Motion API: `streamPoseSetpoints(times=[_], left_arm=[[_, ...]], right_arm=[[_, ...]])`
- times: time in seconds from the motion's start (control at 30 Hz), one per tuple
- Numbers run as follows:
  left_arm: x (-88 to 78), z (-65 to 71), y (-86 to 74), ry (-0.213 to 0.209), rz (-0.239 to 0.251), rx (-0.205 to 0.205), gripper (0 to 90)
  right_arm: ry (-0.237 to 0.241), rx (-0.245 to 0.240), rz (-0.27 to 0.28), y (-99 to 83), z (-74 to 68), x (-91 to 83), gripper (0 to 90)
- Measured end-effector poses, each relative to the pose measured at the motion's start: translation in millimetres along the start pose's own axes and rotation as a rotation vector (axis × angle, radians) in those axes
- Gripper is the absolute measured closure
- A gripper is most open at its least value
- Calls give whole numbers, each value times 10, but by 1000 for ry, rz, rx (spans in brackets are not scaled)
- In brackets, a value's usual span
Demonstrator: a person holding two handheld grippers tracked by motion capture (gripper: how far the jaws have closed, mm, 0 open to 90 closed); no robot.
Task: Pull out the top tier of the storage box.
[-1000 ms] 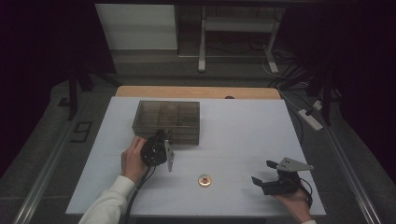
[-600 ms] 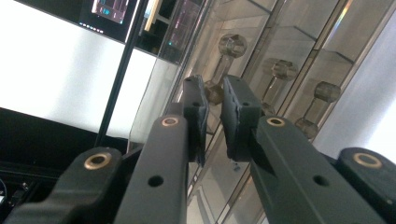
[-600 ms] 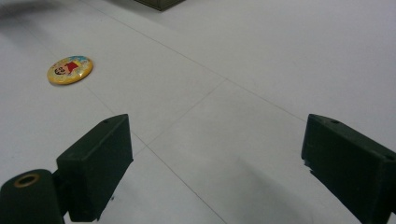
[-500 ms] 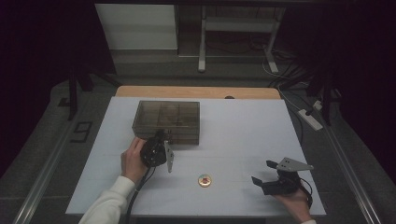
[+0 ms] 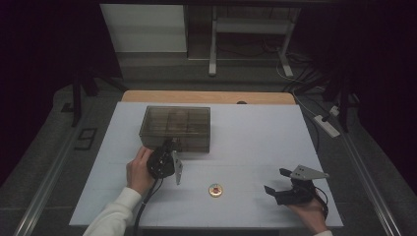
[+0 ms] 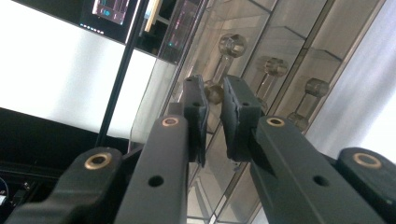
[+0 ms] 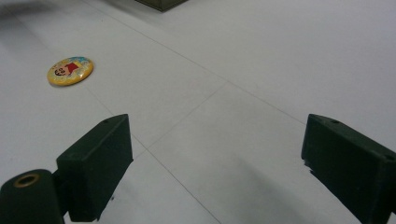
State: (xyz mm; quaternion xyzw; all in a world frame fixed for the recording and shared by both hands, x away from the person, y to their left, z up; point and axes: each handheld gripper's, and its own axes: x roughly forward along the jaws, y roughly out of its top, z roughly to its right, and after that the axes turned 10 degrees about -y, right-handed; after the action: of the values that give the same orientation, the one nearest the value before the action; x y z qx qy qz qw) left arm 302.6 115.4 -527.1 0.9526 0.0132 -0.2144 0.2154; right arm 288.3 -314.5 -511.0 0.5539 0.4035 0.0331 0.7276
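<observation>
Left claw [image 6: 214, 122] nipped nearly shut at front wall of clear box [image 5: 175, 127], mid-tabletop [image 5: 255, 132] toward far edge.
Rigid, slick, light plastic; likely best taken by lid edge or latch, pinched gently. Whether anything sits between the pads, impossible to tell. Right claw [image 7: 224, 172] open, idle near front-right corner.

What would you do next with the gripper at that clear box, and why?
Probably lift gently to raise the lid: the left hand-held gripper sits nearly closed at the front edge of the clear box, apparently on it. The right hand-held gripper waits open, away from the round badge.
</observation>
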Motion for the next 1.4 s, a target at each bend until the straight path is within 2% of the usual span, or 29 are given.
streamPoseSetpoints(times=[1.0, 1.1, 1.27, 1.4], left_arm=[[-92, 31, 4, -5, -2, -5, 784], [-117, 14, 4, -25, 13, -26, 705], [-207, -56, 30, -88, 38, -94, 563], [-231, -70, 36, -121, 54, -121, 466]], right_arm=[[-2, 1, -1, -2, 0, -2, 83], [-2, 2, 0, -2, 0, -3, 83], [-2, 3, -1, -3, 2, -2, 83], [-2, 2, -3, -3, 0, 0, 83]])
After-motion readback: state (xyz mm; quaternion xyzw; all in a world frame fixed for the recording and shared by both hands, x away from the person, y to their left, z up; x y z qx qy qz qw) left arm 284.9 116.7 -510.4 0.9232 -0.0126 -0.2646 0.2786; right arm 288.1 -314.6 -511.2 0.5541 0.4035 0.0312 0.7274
